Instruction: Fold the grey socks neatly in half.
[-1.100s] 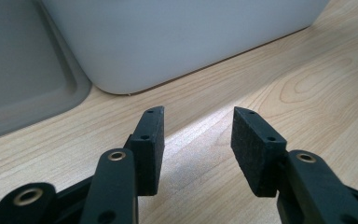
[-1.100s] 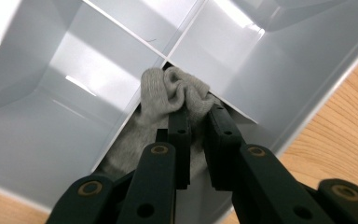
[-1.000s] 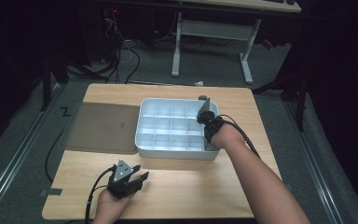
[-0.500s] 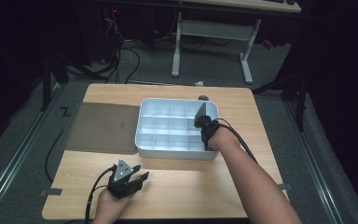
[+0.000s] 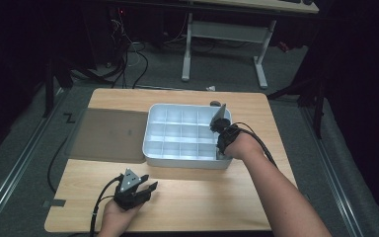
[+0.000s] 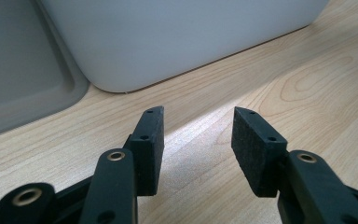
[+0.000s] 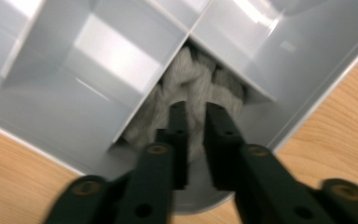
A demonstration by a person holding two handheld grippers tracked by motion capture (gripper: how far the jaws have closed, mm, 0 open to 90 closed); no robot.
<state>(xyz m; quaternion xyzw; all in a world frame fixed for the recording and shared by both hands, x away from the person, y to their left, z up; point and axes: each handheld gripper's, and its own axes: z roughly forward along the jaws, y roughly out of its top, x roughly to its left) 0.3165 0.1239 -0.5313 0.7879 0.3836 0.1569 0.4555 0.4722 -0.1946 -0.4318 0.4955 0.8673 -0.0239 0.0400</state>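
Note:
A white divided tray [image 5: 187,133] stands in the middle of the wooden table. My right gripper [image 5: 220,129] reaches down into a compartment at the tray's right side. In the right gripper view its jaws [image 7: 196,108] are nearly together, with a crumpled grey cloth [image 7: 191,79] pinched between them; the cloth fills that compartment of the tray [image 7: 307,56]. My left gripper [image 5: 140,190] rests low near the table's front edge, apart from the tray. Its jaws [image 6: 197,114] stand open with nothing between them, pointing at the tray's outer wall [image 6: 182,37].
A flat grey lid [image 5: 108,134] lies on the table against the tray's left side, also seen as the grey lid [image 6: 23,70] in the left gripper view. A small dark object [image 5: 216,103] sits just beyond the tray's far right corner. Bare wood surrounds the left gripper.
My right gripper has shifted slightly to the right inside the tray's right side. The left gripper has not moved.

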